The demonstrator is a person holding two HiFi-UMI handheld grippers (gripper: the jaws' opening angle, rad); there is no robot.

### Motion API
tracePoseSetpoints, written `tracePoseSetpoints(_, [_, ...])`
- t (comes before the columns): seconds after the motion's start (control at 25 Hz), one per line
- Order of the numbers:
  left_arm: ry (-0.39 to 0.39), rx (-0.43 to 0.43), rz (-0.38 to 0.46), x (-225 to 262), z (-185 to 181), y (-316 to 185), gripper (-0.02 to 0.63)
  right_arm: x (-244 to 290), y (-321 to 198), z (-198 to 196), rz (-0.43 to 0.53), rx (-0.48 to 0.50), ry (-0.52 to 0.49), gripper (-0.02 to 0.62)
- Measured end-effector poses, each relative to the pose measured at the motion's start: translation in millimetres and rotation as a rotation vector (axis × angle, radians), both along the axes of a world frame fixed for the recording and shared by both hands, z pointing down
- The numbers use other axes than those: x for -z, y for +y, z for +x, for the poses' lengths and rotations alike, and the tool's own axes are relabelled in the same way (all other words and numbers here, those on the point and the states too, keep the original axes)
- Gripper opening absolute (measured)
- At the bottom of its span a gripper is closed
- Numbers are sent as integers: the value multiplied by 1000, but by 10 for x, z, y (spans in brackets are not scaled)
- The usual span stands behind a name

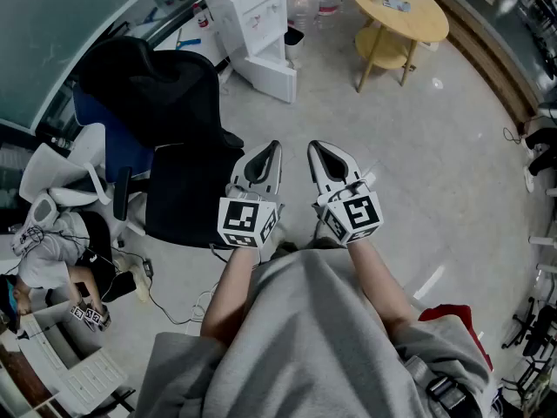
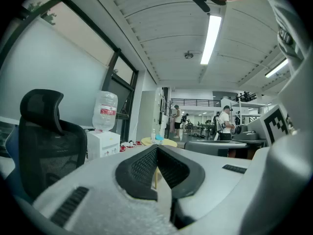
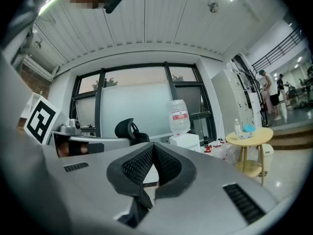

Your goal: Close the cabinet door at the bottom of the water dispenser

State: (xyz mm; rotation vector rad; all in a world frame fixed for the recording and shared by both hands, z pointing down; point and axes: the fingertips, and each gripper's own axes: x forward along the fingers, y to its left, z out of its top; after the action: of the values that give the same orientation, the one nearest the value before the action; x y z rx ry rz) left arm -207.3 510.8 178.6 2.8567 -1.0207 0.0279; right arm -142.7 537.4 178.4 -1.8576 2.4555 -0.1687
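Head view: the left gripper (image 1: 272,151) and the right gripper (image 1: 316,151) sit side by side at centre, held in front of a grey shirt (image 1: 305,338). Both point toward 12 o'clock. The water dispenser (image 1: 246,9) stands well apart at 12 o'clock. Its cabinet door (image 1: 270,77) is swung out from the white body, though the steep angle makes the opening behind it hard to read. A black chair (image 1: 165,111) is at 10 o'clock and a round yellow table (image 1: 432,26) at 1 o'clock. A seated person (image 1: 52,255) at 8 o'clock is partly cut off.

Left gripper view: the left gripper's (image 2: 157,149) pads meet at the tips with nothing between them. The water dispenser (image 2: 102,143) shows at 9 o'clock with its bottle (image 2: 105,110) on top. Its lower part and door are hidden behind the gripper's body.

Right gripper view: the right gripper (image 3: 153,146) is likewise pressed together and empty. The water dispenser (image 3: 185,140) is at 2 o'clock, with its base again hidden.
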Motion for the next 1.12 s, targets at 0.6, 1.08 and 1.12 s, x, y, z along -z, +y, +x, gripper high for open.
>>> tracePoseSetpoints(0.6, [14,-51,-32,-161,-283,-144,8,-90,-151,-290,-16,-40,-1,9])
tracePoseSetpoints(1.08, [4,-110,-105,-417,-73,-387,8,-322,-341,-96,-79,-93,-16,9])
tracePoseSetpoints(1.12, [1,-113,-111,-449,-40,-421,8,-345,-374,-54,-81,-98,-19,9])
